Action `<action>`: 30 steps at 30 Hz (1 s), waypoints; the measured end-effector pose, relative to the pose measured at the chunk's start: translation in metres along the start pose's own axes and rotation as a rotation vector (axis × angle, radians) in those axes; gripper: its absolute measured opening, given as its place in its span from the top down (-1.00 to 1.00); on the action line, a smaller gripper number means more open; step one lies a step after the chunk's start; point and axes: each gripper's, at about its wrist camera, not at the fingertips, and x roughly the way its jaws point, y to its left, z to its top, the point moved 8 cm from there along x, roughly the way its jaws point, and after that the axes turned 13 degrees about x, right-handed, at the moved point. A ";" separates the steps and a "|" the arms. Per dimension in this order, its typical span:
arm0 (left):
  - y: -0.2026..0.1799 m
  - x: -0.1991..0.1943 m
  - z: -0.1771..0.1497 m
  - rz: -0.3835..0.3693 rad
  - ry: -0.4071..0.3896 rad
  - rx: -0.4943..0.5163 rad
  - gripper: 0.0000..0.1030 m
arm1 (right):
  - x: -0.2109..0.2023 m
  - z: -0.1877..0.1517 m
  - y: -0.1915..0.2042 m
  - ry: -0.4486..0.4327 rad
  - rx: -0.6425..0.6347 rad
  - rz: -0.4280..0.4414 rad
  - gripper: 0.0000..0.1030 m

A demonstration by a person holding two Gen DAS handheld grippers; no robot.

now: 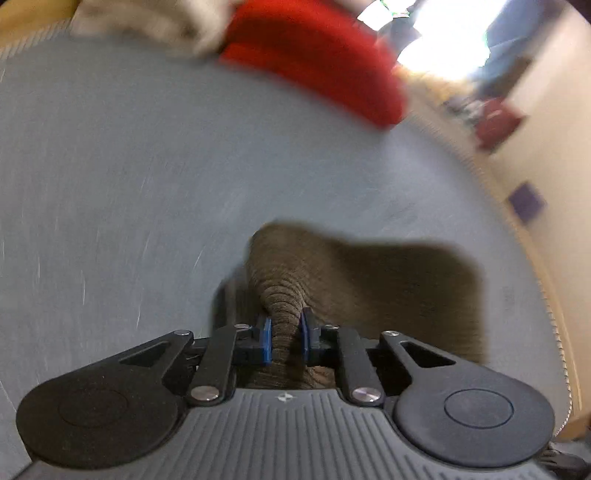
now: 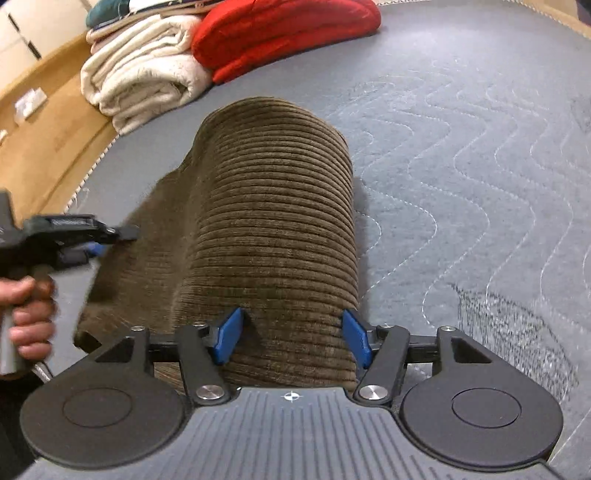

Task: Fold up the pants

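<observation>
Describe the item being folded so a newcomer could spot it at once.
Start from the grey quilted pad covering the surface. At its near middle lie the pants, away from the folded stack at the far edge. Unlike the red blanket and cream blanket there, they are brown, ribbed corduroy.

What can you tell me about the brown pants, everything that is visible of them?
The brown pants look like thick corduroy with ribs across. They lie folded in a humped bundle on the grey quilted cover. The left gripper is shut on a bunched edge of the fabric. The right gripper stands open, its blue pads on either side of the near end, not squeezing it. Cream and red folded textiles lie beyond, apart from them.
</observation>
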 end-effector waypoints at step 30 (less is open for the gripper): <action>-0.008 -0.006 -0.071 -0.019 0.258 0.303 -0.12 | 0.069 0.129 0.018 -0.058 -0.039 -0.147 -0.08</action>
